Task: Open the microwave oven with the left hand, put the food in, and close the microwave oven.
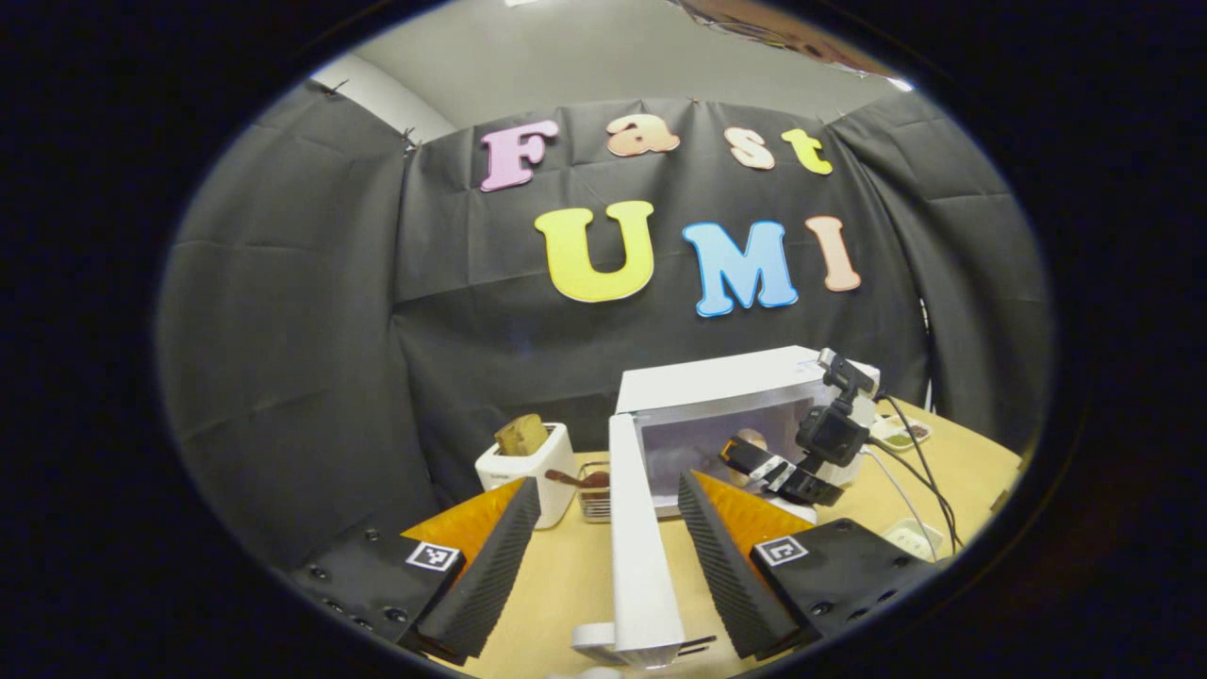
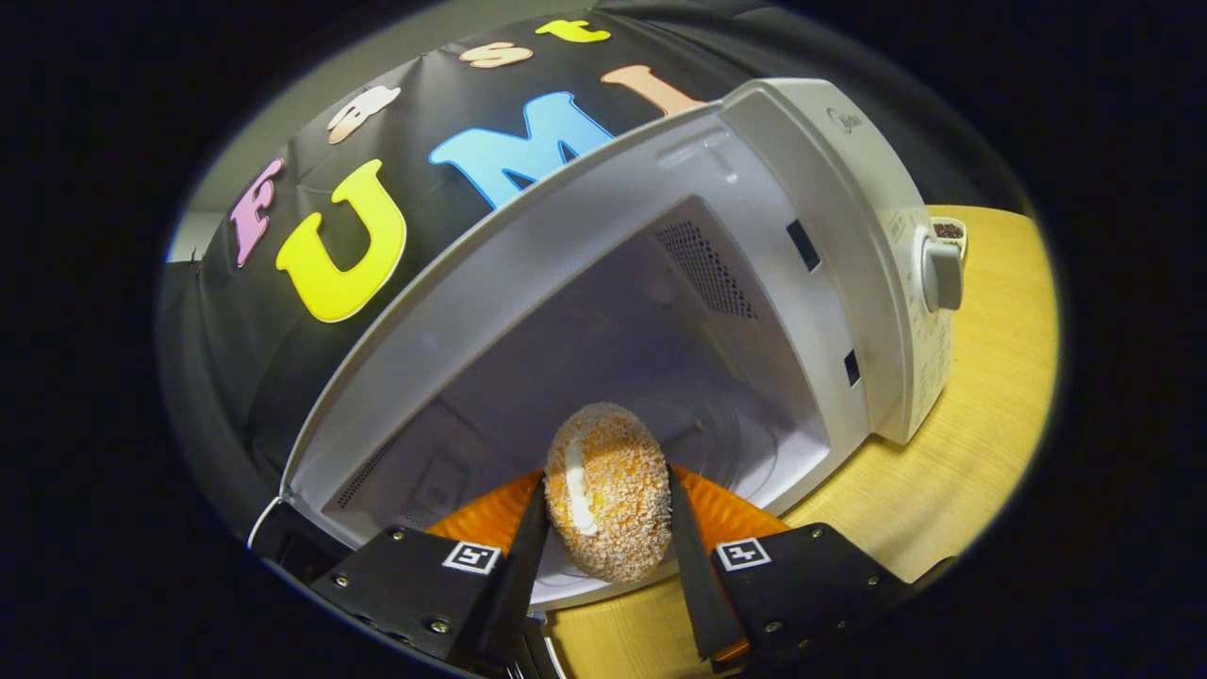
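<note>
The white microwave [image 1: 717, 387] stands on the wooden table with its door [image 1: 636, 547] swung wide open toward me. The door's edge runs between the fingers of my left gripper [image 1: 608, 556], which is open and does not press on it. In the left gripper view the right gripper [image 1: 754, 459] reaches into the cavity mouth. My right gripper [image 2: 603, 556] is shut on the food [image 2: 608, 490], a crumb-coated oval pastry with a white stripe. It is held at the front lip of the microwave [image 2: 849, 245] cavity, above the glass turntable [image 2: 717, 443].
A white toaster [image 1: 528, 467] with a slice of bread stands left of the microwave, a small clear container [image 1: 594, 490] beside it. Small dishes [image 1: 901, 432] and black cables [image 1: 929, 471] lie right of the microwave. The microwave's dial [image 2: 941, 273] faces the table's right side.
</note>
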The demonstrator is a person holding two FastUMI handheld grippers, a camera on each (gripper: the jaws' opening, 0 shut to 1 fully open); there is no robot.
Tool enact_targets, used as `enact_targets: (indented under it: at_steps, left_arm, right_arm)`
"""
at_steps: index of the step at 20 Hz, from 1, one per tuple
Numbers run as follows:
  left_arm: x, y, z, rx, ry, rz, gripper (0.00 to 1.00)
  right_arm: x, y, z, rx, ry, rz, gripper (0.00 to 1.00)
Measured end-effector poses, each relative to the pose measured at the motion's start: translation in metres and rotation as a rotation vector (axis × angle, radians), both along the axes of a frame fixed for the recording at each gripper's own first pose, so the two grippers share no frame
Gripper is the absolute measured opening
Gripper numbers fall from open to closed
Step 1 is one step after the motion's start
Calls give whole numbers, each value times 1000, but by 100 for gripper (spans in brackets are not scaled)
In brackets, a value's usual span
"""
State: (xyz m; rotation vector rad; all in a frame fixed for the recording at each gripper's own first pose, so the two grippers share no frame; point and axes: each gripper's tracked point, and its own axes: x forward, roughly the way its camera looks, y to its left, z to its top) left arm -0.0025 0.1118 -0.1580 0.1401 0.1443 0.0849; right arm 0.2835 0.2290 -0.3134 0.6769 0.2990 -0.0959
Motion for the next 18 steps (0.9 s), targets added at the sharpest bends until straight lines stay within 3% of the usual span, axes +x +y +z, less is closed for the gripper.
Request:
enact_targets:
  at_steps: [5,6,7,9,10,11,18]
  left_arm:
    - [-5,3,6,17,-4,6,100]
    - [-6,0,7,13,-6,5,100]
    - [-6,0,8,12,-5,6,100]
    - [-6,-2,14,16,-17,6,100]
    - [-6,-3,19,21,-25,6,95]
    - [-7,-2,21,24,-33,8,100]
    - [-20,19,27,33,-57,65,100]
  right_arm:
    - [14,-4,7,13,-41,-67,74]
    - [15,-4,6,7,-33,-67,78]
    - [11,-6,4,6,-21,-55,98]
    - [4,-13,6,-19,-17,-55,98]
    - [-1,-17,8,-37,-12,-57,98]
    - [-6,-21,11,-60,-18,-49,98]
    - [-62,-53,31,-225,35,70,98]
